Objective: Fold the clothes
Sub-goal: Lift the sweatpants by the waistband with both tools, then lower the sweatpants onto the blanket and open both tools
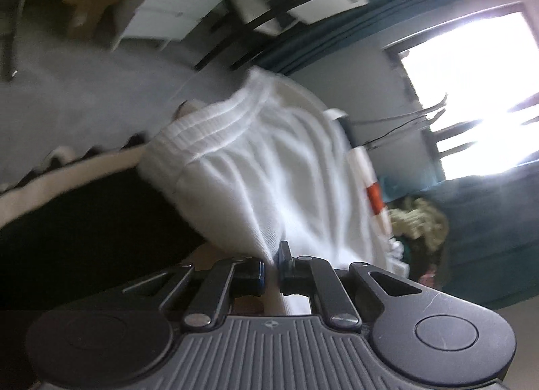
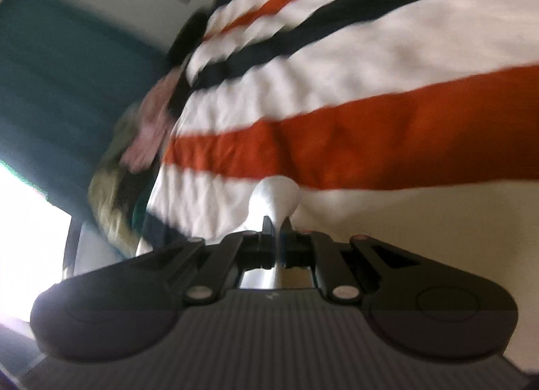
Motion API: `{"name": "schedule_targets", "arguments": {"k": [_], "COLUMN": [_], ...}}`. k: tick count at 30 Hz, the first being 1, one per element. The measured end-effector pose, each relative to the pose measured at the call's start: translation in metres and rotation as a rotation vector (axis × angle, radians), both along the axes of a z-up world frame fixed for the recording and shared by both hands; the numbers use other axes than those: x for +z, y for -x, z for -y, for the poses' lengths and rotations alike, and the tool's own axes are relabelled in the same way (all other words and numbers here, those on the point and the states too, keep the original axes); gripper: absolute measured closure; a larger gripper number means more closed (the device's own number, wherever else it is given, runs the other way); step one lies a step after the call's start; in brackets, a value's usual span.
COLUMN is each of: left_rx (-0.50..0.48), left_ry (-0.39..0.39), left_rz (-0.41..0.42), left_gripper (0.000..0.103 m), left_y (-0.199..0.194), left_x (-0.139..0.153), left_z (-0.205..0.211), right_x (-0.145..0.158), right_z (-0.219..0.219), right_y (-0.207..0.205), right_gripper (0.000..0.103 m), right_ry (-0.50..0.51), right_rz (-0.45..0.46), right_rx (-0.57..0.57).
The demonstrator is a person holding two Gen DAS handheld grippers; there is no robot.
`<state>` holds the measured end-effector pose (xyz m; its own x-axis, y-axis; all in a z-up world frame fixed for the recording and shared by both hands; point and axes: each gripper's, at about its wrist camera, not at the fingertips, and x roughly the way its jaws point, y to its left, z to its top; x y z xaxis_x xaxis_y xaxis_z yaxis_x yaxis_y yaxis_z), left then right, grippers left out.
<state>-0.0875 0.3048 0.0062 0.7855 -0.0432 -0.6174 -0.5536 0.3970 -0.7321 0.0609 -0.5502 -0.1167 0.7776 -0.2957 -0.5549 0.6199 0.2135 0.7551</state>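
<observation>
Left wrist view: the left gripper (image 1: 272, 263) has its 2 fingers drawn together on a pinch of white fabric, a corner of the white garment (image 1: 269, 167) that hangs out ahead of it; the ribbed elastic waistband (image 1: 215, 127) runs across the upper left of the cloth, so it reads as a pair of shorts; the frame is blurred. Beyond the garment's right edge a strip of the striped cloth (image 1: 372, 194) shows; further right lies a pile of clothes (image 1: 417, 221) against a teal surface, under a bright window (image 1: 478, 93).

Right wrist view: the right gripper (image 2: 277, 226) is likewise closed, its 2 fingers clamped on a small bunch of white fabric (image 2: 278, 194) that bulges just past the tips; behind it spreads the striped cloth (image 2: 370, 140), white with orange and dark bands; the pile of clothes (image 2: 134, 154) sits at its left edge.
</observation>
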Motion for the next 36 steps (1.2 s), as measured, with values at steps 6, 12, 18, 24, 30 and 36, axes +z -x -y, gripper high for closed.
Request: {"name": "schedule_targets", "arguments": {"k": [6, 12, 18, 24, 30, 36], "left_rx": [0.004, -0.057, -0.091, -0.201, -0.427, -0.602], "left_ry": [-0.094, -0.228, -0.616, -0.825, -0.845, -0.835], "left_rz": [-0.059, -0.152, -0.116, -0.002, 0.134, 0.170], "left_gripper": [0.095, 0.056, 0.015, 0.003, 0.001, 0.001], "left_y": [0.004, 0.001, 0.011, -0.018, -0.082, -0.147], "left_x": [-0.009, -0.001, 0.048, 0.082, 0.081, 0.040], "left_z": [0.006, 0.007, 0.040, 0.111, 0.223, 0.326], "right_x": [-0.001, 0.008, 0.044, 0.069, 0.059, 0.023], "right_z": [-0.027, -0.026, -0.043, -0.044, -0.028, -0.024], "right_y": [0.049, 0.057, 0.058, 0.029, -0.037, -0.084], "right_gripper": [0.097, 0.094, 0.041, 0.017, 0.019, 0.020], "right_ry": [0.025, 0.030, 0.217, 0.378, 0.419, 0.438], "right_rz": [-0.116, -0.127, -0.100, -0.020, -0.010, -0.111], "right_rx": [-0.171, -0.125, -0.121, -0.017, 0.352, 0.524]}}
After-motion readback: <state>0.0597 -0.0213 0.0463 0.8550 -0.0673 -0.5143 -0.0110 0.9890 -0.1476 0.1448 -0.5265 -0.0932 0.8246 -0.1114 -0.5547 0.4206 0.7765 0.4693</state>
